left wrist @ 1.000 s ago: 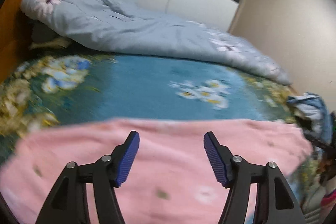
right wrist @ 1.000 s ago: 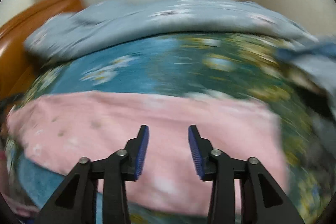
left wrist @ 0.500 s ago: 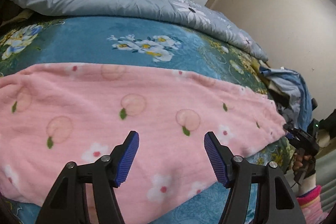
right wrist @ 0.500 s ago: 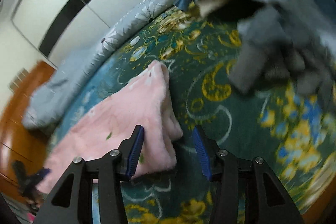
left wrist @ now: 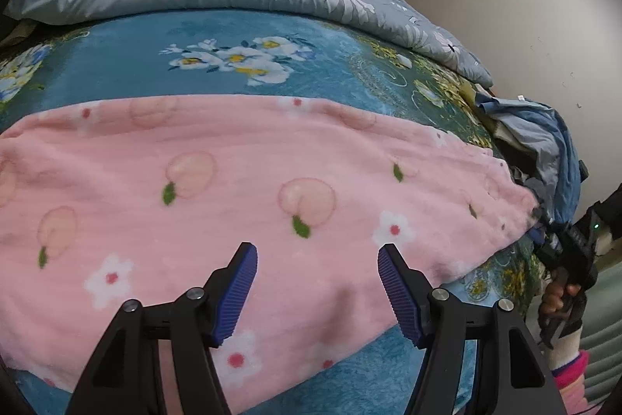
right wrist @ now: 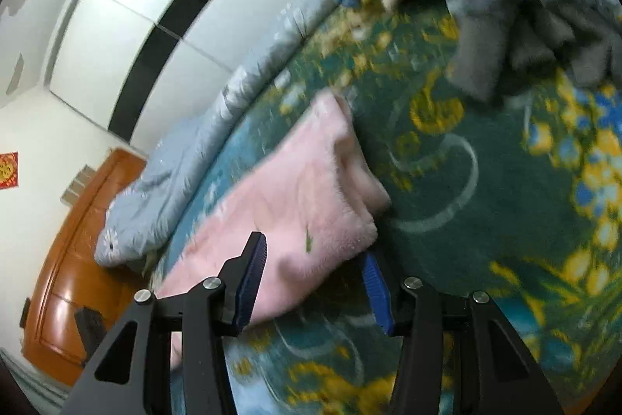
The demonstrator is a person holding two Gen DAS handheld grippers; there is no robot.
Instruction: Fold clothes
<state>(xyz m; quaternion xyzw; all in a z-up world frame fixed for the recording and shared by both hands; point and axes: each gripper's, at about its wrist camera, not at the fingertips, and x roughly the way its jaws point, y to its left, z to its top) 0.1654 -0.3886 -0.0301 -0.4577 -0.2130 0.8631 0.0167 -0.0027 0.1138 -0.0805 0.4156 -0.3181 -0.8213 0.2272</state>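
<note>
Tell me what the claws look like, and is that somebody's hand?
Each claw, the left claw and the right claw, has black triangular arms with cut-outs, silver screws and ribbed blue pads. In the left view, the person's hand grips a black handle showing a tiny green light, with a pink sleeve cuff.

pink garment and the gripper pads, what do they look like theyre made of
Pink garment: looks like plush fleece, matte, with a fuzzy nap at its edge and a printed peach-and-flower pattern. Gripper pads: probably blue rubber or soft plastic, finely ribbed; the exact material can't be told.
</note>
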